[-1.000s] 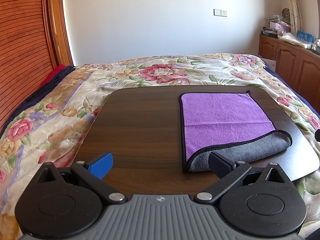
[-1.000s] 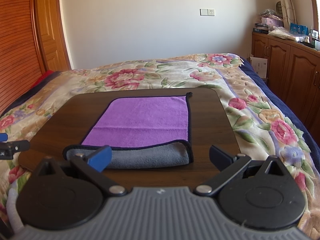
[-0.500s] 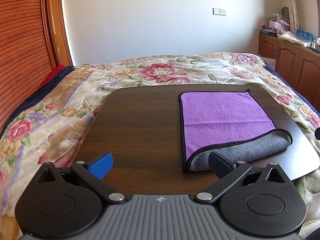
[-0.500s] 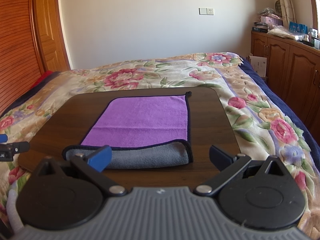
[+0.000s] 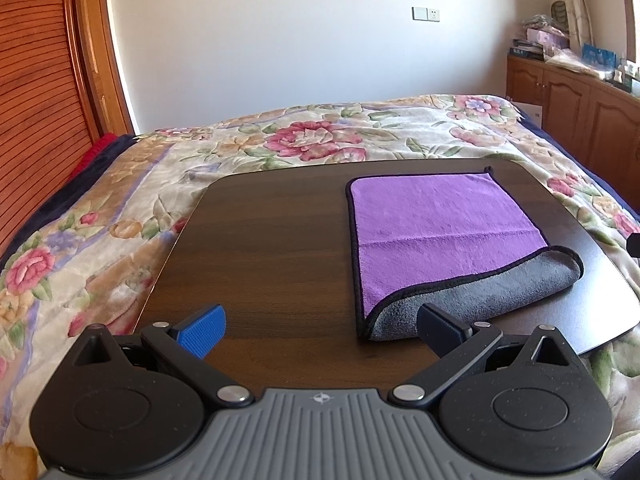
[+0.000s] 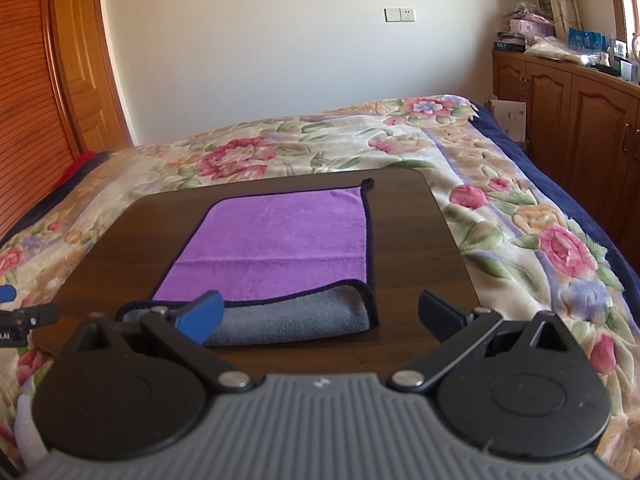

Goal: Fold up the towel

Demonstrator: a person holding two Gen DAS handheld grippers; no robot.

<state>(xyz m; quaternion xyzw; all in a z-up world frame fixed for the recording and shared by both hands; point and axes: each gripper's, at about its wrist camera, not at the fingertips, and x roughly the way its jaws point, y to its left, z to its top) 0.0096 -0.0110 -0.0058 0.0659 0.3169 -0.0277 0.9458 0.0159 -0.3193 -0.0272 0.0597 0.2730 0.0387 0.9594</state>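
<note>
A purple towel [image 5: 440, 224] with a grey underside and black trim lies on a dark wooden tray table [image 5: 272, 248]. Its near edge is folded over, grey side up [image 5: 480, 296]. My left gripper [image 5: 320, 330] is open and empty, held at the table's near edge, left of the towel's near left corner. In the right wrist view the towel [image 6: 280, 240] lies straight ahead on the table [image 6: 412, 248]. My right gripper [image 6: 320, 316] is open and empty, just short of the grey fold [image 6: 296, 316].
The table stands on a bed with a floral blanket [image 5: 320, 136]. A slatted wooden headboard [image 5: 36, 128] is at left. Wooden cabinets [image 6: 568, 120] with clutter on top stand at right. The left gripper's tip [image 6: 24, 312] shows at the right view's left edge.
Both grippers stay open and almost still; the right view has shifted very slightly. The towel has not moved.
</note>
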